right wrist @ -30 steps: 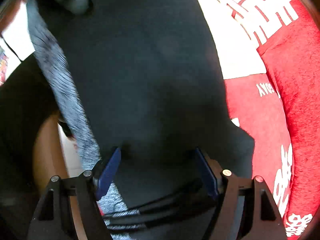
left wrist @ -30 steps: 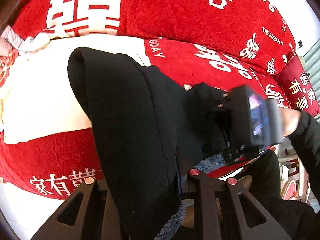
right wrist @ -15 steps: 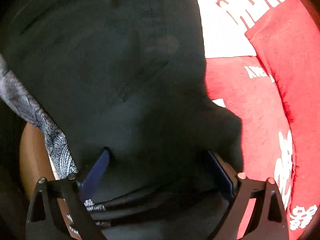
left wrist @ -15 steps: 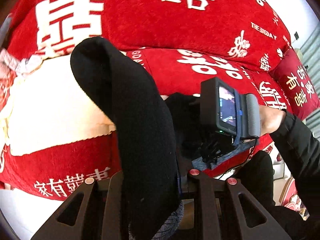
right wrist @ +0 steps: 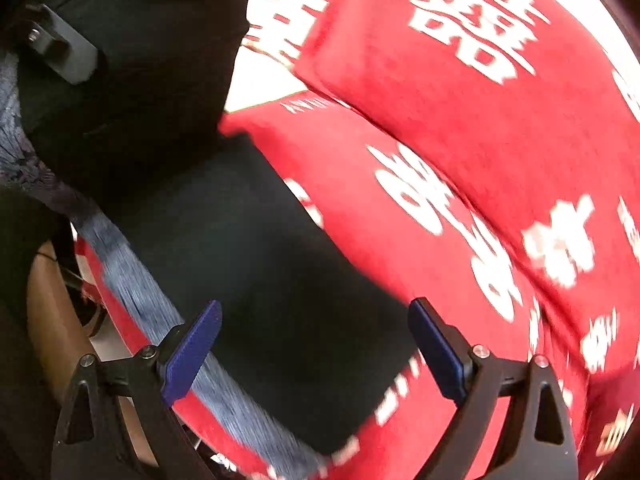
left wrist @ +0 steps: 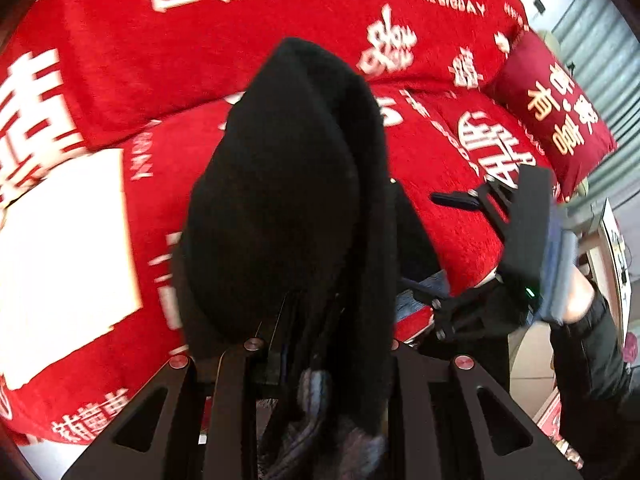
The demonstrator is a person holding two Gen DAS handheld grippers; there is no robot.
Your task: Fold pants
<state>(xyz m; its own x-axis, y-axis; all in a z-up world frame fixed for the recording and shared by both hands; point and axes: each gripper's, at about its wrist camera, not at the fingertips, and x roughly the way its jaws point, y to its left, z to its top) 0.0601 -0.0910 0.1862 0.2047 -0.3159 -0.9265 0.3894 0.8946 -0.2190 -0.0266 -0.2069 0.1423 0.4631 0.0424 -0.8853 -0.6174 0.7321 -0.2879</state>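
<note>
Over red sofa cover [left wrist: 440, 184], left hand-held gripper [left wrist: 320, 344] clenched on black pants [left wrist: 280, 200], right hand-held gripper [right wrist: 316, 352] released

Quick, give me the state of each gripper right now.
Left gripper: shut on the black pants, lifted over the red sofa cover.
Right gripper: open, nothing between its blue pads.

Red cover [left wrist: 460, 216] with white characters spreads across the sofa; 1 red cushion [left wrist: 556, 112], gold lettering, sits at the right end.
</note>
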